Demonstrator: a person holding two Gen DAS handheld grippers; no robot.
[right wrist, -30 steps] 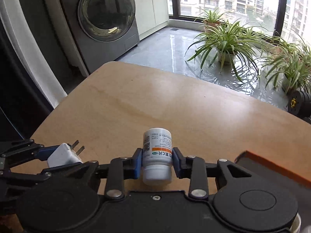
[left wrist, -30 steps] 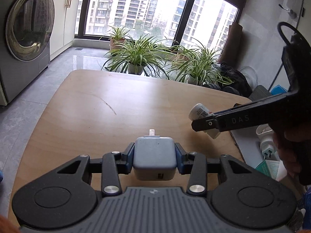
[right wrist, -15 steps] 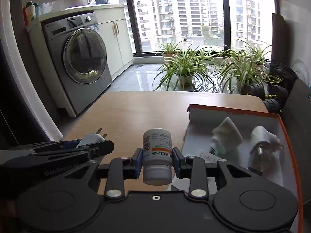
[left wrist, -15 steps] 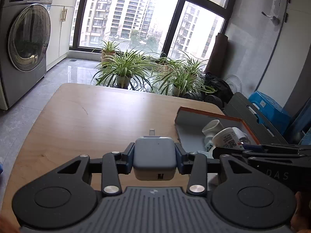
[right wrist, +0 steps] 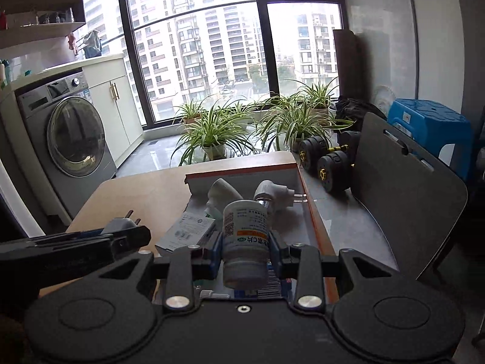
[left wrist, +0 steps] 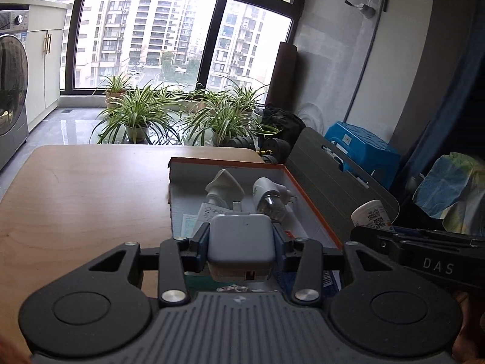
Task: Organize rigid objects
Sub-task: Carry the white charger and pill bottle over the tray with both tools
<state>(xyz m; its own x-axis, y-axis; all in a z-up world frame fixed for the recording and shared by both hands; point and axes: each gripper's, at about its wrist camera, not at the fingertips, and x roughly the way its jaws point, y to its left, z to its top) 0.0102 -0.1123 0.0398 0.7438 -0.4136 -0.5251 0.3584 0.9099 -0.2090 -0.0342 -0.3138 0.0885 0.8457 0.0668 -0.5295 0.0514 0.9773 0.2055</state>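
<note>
1. Over the box [left wrist: 312, 209] at the table's right edge, both grippers hang side by side, each with a load.
2. The left gripper [left wrist: 241, 244] is clamped on a grey charger [left wrist: 241, 242], its blue pads pressing both flanks; the plug end points away from the camera, toward the box.
3. In the right wrist view the same charger [right wrist: 121, 224] shows its two prongs sticking up past the left gripper's [right wrist: 127, 236] tip, above the wooden table [right wrist: 145, 200].
4. The right gripper [right wrist: 245, 250] is clamped on a white bottle [right wrist: 245, 242], held upright-ish with the cap toward the camera and an orange label band between the pads.
5. From the left wrist view, that bottle [left wrist: 371, 214] pokes out just right of the box's orange rim.
6. Inside the box: a white cone-shaped piece [left wrist: 224, 186], a white plug-in unit with a clear bottle [left wrist: 269, 195], and a small carton [right wrist: 189, 229] at the near left.
7. The box lid [right wrist: 406, 188] stands open on the right.
8. Beyond the table: plants [right wrist: 218, 130], dumbbells [right wrist: 327, 163], a blue stool [right wrist: 430, 127], a washer [right wrist: 69, 139].
</note>
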